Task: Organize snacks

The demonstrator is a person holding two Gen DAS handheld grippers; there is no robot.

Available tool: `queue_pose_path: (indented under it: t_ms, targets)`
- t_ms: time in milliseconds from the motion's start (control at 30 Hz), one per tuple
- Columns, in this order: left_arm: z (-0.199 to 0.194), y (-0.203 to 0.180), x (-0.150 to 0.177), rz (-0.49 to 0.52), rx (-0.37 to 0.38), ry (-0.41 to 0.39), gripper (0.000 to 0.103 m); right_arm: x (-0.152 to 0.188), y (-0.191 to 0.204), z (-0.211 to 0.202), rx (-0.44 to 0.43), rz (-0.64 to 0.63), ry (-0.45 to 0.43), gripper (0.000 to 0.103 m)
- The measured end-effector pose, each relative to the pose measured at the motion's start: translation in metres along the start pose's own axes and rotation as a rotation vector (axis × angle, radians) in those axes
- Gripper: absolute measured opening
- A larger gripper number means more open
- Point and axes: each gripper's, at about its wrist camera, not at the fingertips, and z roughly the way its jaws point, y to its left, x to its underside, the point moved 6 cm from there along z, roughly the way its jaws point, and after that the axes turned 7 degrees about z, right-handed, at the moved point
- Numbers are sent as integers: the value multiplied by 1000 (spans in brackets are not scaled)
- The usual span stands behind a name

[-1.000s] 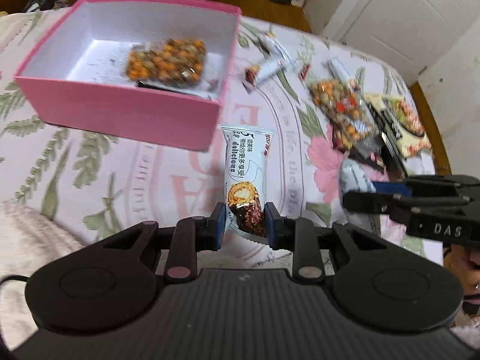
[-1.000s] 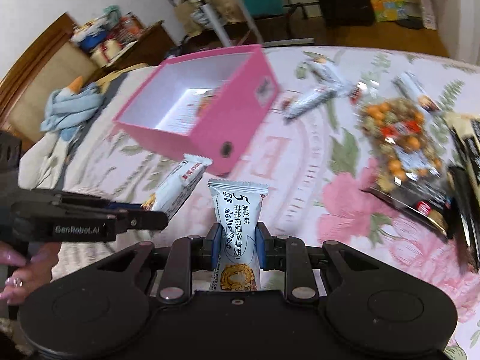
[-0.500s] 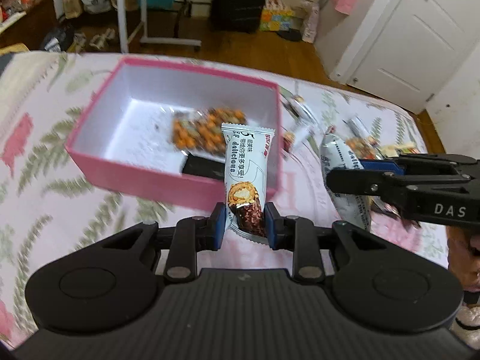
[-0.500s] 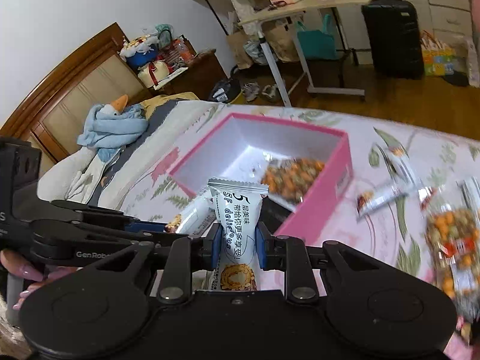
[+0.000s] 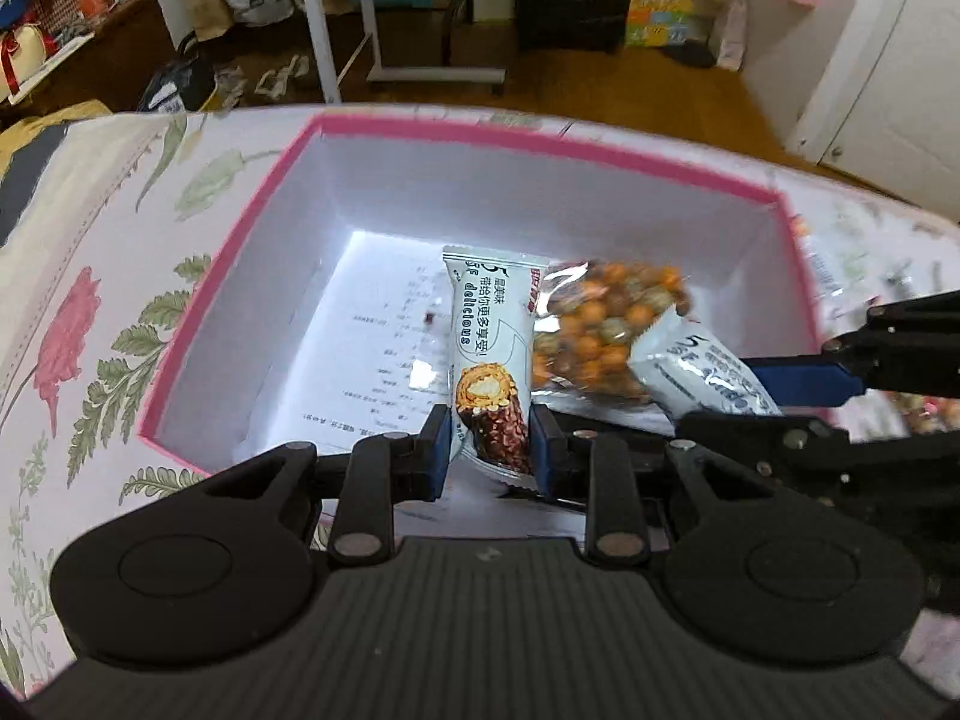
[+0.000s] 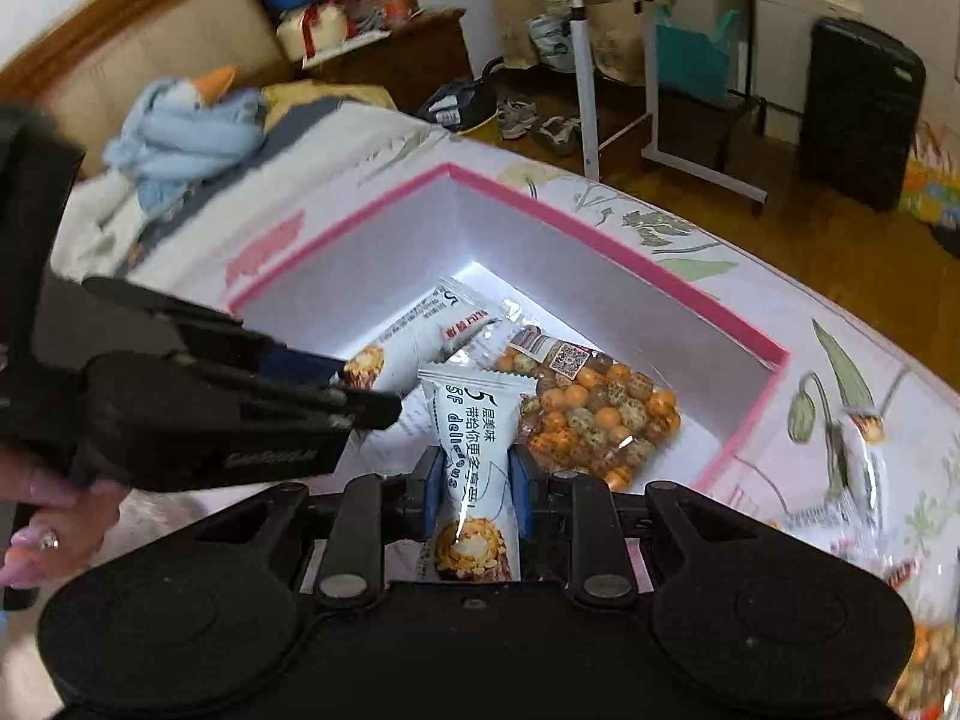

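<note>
Both claws hang over the pink box point(image 5: 240, 276), which sits on a bed with a floral cover point(image 5: 90, 300). The left claw point(image 5: 491, 450) is clamped on a white snack bar point(image 5: 489, 360), pinching its lower, chocolate-printed end; the wrapper stands up over the box's white interior. The right claw point(image 6: 474, 489) is closed on a second white snack bar point(image 6: 477, 438), likewise upright between its blue pads. Inside the box a clear bag of orange and speckled coated nuts point(image 6: 594, 420) lies on a printed paper sheet point(image 5: 372, 348). From the right wrist view, the left claw's bar points toward the box's far corner, just beside the nut bag. More snack packets point(image 6: 858, 468) lie on the cover outside the box, blurred.
</note>
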Motion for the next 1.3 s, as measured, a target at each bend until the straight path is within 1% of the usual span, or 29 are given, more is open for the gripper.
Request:
queue_pose_path:
  t_ms: [33, 133, 200, 233, 267, 300, 367, 467, 567, 633, 767, 833, 1033, 1167, 1300]
  targets:
    - [5, 3, 1, -22, 11, 9, 26, 2, 2, 9, 12, -23, 11, 27]
    - [17, 5, 6, -75, 54, 32, 28, 5, 5, 24, 51, -68, 5, 27]
    - [19, 3, 8, -73, 34, 17, 29, 9, 8, 33, 61, -104, 9, 28]
    - [18, 2, 7, -64, 15, 9, 30, 9, 8, 35, 62, -116, 5, 32]
    - [16, -1, 9, -56, -1, 8, 35, 10, 8, 36, 61, -119, -5, 34]
    - [13, -3, 10, -52, -9, 6, 39, 11, 7, 34, 65, -112, -13, 36]
    - [4, -5, 9, -51, 4, -4, 40, 13, 3, 28, 67, -70, -12, 38]
    - [-16, -9, 10, -46, 31, -12, 40, 17, -2, 0, 40, -15, -63, 40]
    - [-41, -19, 13, -19, 53, -31, 41, 26, -5, -39, 13, 32, -123, 43]
    - [-55, -27, 18, -3, 78, -33, 41, 36, -5, -68, 10, 55, -160, 44]
    - [-81, -49, 28, 32, 142, -20, 42, 59, -12, -108, 47, 80, -181, 46]
    - [-90, -63, 33, 55, 165, -17, 46, 74, -20, -129, 63, 103, -195, 47]
    - [-111, -107, 38, 125, 236, -7, 49, 120, -56, -182, 131, 177, -241, 50]
    - [-119, -140, 37, 186, 267, -29, 55, 151, -83, -202, 185, 216, -235, 53]
    - [-112, -174, 39, 220, 306, -19, 56, 180, -108, -205, 209, 265, -210, 55]
